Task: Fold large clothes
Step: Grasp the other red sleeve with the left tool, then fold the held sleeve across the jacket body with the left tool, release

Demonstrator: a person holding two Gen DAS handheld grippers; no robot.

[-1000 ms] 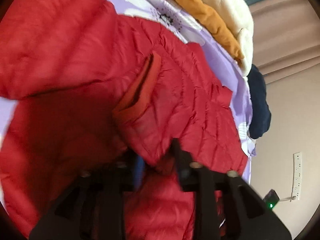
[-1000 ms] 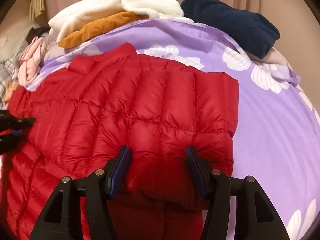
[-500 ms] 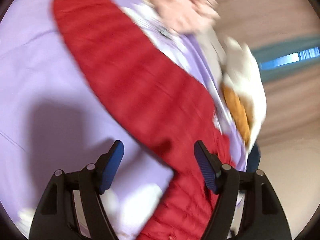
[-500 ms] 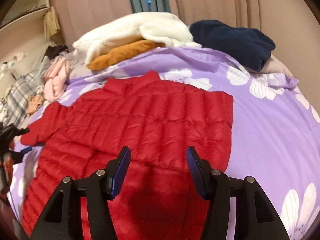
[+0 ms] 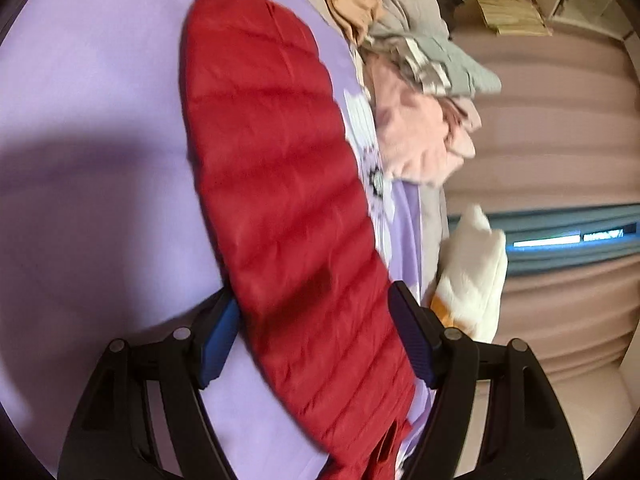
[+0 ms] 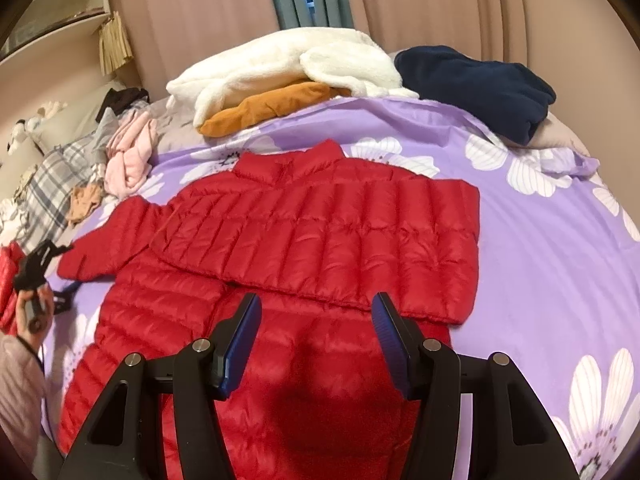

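Observation:
A red quilted puffer jacket lies on a purple flowered bedspread, its right sleeve folded across the chest. Its left sleeve sticks out to the left. In the left wrist view that sleeve lies stretched out flat. My left gripper is open, its blue-padded fingers on either side of the sleeve near its shoulder end. It also shows small at the left of the right wrist view. My right gripper is open and empty above the jacket's lower body.
A white fleece on an orange garment and a navy garment lie at the bed's far side. Pink and plaid clothes are heaped at the far left. Curtains hang behind.
My left gripper has let go of the jacket, opened and swung out along the left sleeve. My right gripper has pulled back and up from the folded sleeve, staying open.

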